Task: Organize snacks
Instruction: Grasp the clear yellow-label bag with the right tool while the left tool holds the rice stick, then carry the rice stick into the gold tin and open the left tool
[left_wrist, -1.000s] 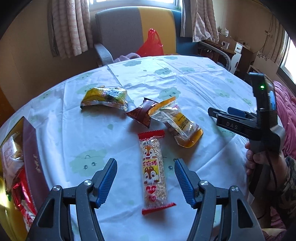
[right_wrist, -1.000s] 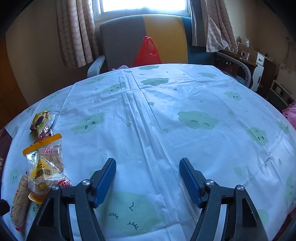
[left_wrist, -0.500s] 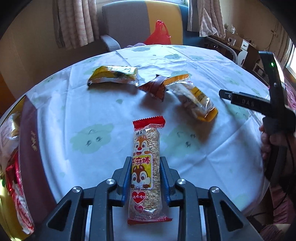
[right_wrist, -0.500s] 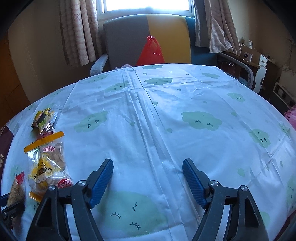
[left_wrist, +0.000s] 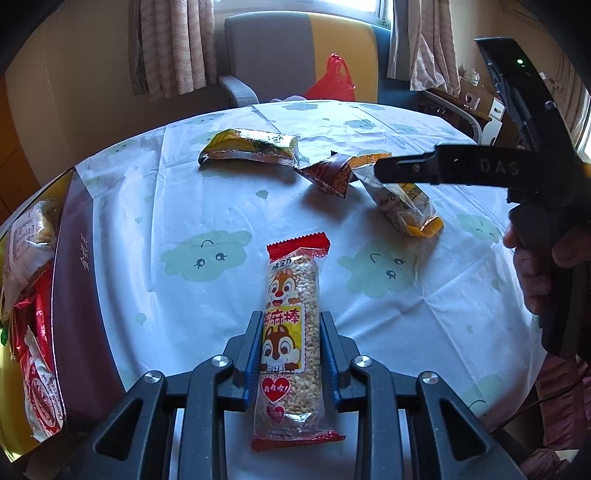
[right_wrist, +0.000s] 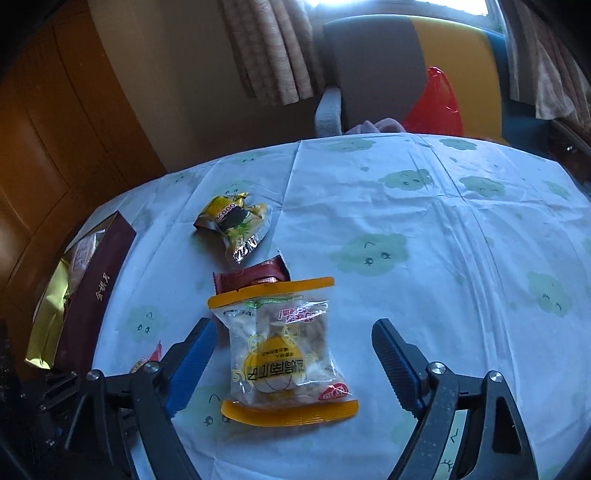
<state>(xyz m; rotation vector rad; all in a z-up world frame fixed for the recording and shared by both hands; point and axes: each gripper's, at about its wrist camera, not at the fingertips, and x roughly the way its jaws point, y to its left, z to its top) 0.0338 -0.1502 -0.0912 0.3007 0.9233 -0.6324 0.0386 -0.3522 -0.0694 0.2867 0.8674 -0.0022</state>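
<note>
Daylight from behind, strong fisheye bend

A window (left_wrist: 295, 3) behind the curtains (right_wrist: 273, 48) is blown out white; the tablecloth (left_wrist: 229, 192) is brightly lit, packets cast soft shadows toward the camera; side walls dim; corners vignette black; right wrist view slightly soft.

A: Where is open bench (right_wrist: 461, 229)?
B: Right of the clear biscuit pack (right_wrist: 282, 354), broad cloth lies bare.
A: Obstacles?
B: A maroon box (right_wrist: 92, 295) at the left edge; brown wrapper (right_wrist: 255, 278) touching the pack's far end.
</note>
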